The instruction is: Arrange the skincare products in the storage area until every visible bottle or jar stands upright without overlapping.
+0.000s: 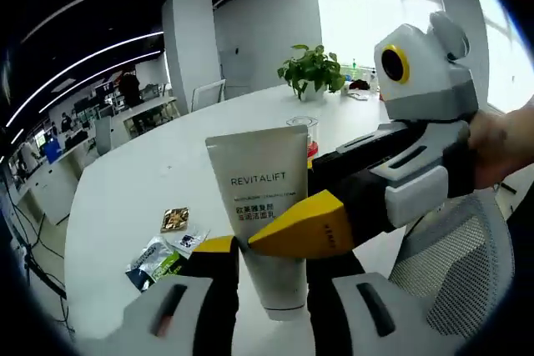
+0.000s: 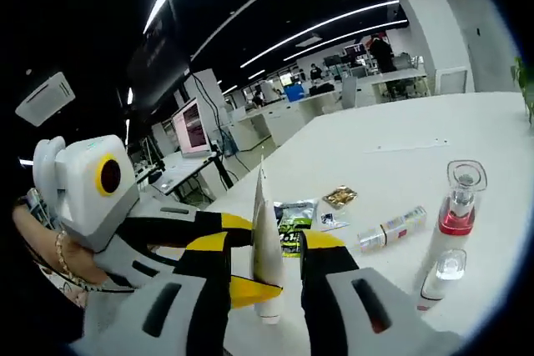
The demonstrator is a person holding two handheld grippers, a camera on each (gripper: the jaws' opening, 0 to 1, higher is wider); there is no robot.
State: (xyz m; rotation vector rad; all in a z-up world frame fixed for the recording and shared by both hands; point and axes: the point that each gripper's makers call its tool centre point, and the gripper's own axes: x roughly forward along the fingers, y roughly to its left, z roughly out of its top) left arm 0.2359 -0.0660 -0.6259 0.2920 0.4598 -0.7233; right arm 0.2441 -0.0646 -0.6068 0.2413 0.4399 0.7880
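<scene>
Both grippers are clamped on the same matte white squeeze tube, flat crimped end up, cap down, frame center. Left gripper and right gripper pinch its smooth plastic sides above the glossy white table.

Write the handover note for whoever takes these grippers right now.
Left gripper and right gripper: both around the white Revitalift tube, held cap down on the white table; whether either clamps it is unclear.
Standing upright: red-based pump bottle and small clear-capped bottle.
Lying flat: slim tube, plus sachets.
Left to do: release the tube standing, then set the slim tube upright, apart from the others.
</scene>
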